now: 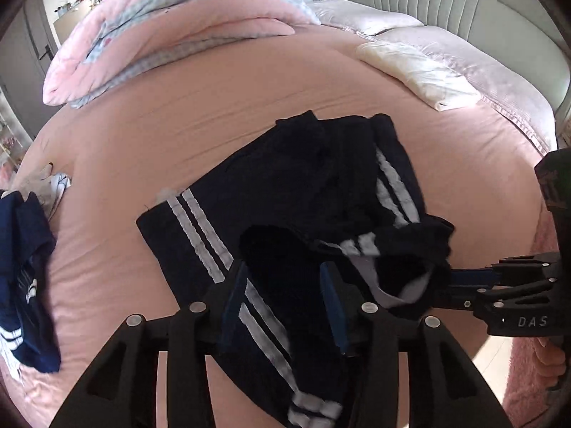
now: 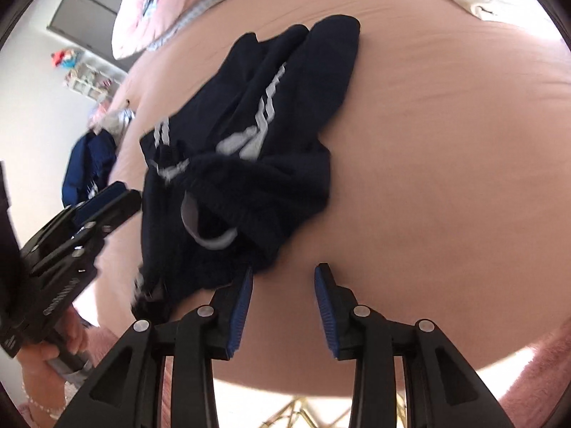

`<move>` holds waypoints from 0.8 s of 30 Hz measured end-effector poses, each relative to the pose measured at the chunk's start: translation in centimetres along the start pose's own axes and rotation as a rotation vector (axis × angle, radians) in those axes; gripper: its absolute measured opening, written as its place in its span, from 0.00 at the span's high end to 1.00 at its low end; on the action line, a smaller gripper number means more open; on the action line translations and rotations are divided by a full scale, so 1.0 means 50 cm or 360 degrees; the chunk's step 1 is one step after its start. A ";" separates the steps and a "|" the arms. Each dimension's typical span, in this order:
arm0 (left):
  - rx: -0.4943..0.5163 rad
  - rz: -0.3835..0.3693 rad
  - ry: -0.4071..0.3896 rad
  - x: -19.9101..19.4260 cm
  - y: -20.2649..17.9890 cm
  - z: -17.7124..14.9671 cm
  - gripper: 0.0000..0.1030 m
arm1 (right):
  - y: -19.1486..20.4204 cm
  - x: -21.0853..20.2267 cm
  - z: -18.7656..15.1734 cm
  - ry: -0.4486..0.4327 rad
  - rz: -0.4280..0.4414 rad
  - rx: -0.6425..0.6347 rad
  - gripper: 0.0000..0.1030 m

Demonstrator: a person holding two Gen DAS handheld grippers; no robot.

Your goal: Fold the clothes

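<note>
Pink bed (image 1: 142, 149): both grippers' fingers (image 2: 238, 315) spread wide, straddling rumpled navy trousers (image 1: 303, 192).

The bed (image 1: 142, 149) carries dark striped trousers (image 1: 292, 192) at centre, a folded quilt (image 1: 171, 35) upper left, and pillows (image 1: 421, 67) upper right.

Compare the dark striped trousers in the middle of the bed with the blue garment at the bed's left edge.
The dark striped trousers look almost black; the blue garment is a brighter navy. The trousers lie mid-bed between both tools, left tool over them and right tool at their edge; the blue garment lies apart, untouched. The trousers are roughly doubled over; the blue garment is a loose heap. Both carry white stripes and rest on the pink sheet.
</note>
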State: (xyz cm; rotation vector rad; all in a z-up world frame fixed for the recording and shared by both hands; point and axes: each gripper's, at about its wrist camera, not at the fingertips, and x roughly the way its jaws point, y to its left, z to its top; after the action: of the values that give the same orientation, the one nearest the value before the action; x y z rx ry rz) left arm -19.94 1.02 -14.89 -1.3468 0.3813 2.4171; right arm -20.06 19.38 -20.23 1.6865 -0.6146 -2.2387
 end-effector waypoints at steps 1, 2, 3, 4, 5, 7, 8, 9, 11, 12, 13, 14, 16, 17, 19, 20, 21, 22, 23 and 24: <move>0.0003 -0.0002 0.0004 0.010 0.007 0.007 0.62 | 0.005 0.008 0.010 -0.0012 0.0009 -0.0005 0.63; 0.0004 -0.0007 0.0008 0.021 0.014 0.013 0.62 | 0.011 0.019 0.013 -0.0020 0.0019 -0.0025 0.63; -0.0008 -0.0035 0.0020 0.032 0.019 0.019 0.62 | 0.017 0.030 0.015 -0.0028 0.0029 -0.0047 0.62; -0.0024 -0.0076 0.0030 0.041 0.022 0.023 0.62 | 0.024 0.037 0.022 -0.0045 0.0026 -0.0078 0.68; -0.0039 -0.0113 0.0035 0.047 0.023 0.025 0.62 | 0.032 0.042 0.030 -0.0063 0.0021 -0.0110 0.76; -0.0062 -0.0155 0.0026 0.052 0.020 0.026 0.78 | 0.039 0.043 0.047 -0.0104 -0.0011 -0.0132 0.93; -0.0078 -0.0135 0.0011 0.049 0.018 0.023 0.94 | 0.043 0.043 0.055 -0.0125 -0.0028 -0.0141 0.93; -0.0095 -0.0121 0.0000 0.045 0.016 0.020 0.96 | 0.043 0.030 0.062 -0.0165 -0.0047 -0.0146 0.93; -0.0136 -0.0149 0.0000 0.030 0.014 0.001 0.97 | 0.042 0.000 0.074 -0.0254 -0.0085 -0.0153 0.94; -0.0156 -0.0163 0.0000 0.022 0.012 -0.009 0.97 | 0.042 -0.015 0.080 -0.0298 -0.0104 -0.0157 0.94; -0.0177 -0.0177 0.0000 0.014 0.011 -0.018 0.97 | 0.042 -0.030 0.086 -0.0342 -0.0123 -0.0160 0.94; -0.0197 -0.0191 0.0000 0.006 0.010 -0.028 0.97 | 0.041 -0.046 0.092 -0.0387 -0.0142 -0.0164 0.94; -0.0233 -0.0222 -0.0003 -0.011 0.006 -0.047 0.97 | 0.040 -0.076 0.105 -0.0476 -0.0181 -0.0171 0.94; -0.0229 -0.0256 -0.0028 -0.029 0.001 -0.056 0.97 | 0.044 -0.093 0.108 -0.0518 -0.0191 -0.0182 0.94; -0.0223 -0.0326 -0.0081 -0.065 -0.009 -0.073 0.97 | 0.058 -0.128 0.107 -0.0581 -0.0203 -0.0231 0.94; -0.0232 -0.0373 -0.0124 -0.085 -0.010 -0.076 0.97 | 0.066 -0.140 0.104 -0.0586 -0.0198 -0.0268 0.94; -0.0237 -0.0403 -0.0154 -0.103 -0.010 -0.074 0.97 | 0.075 -0.152 0.102 -0.0591 -0.0192 -0.0305 0.94; -0.0239 -0.0428 -0.0184 -0.121 -0.012 -0.072 0.96 | 0.084 -0.164 0.099 -0.0595 -0.0186 -0.0341 0.94; -0.0224 -0.0430 -0.0213 -0.134 -0.015 -0.065 0.94 | 0.093 -0.176 0.096 -0.0600 -0.0181 -0.0378 0.94; -0.0203 -0.0415 -0.0238 -0.145 -0.020 -0.057 0.92 | 0.101 -0.188 0.093 -0.0604 -0.0175 -0.0415 0.94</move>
State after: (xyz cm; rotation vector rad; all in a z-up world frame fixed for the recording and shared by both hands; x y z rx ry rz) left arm -13.80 -0.40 -10.18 -1.1737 0.0110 2.3341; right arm -22.04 20.04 -8.77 1.2082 -0.2917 -2.6098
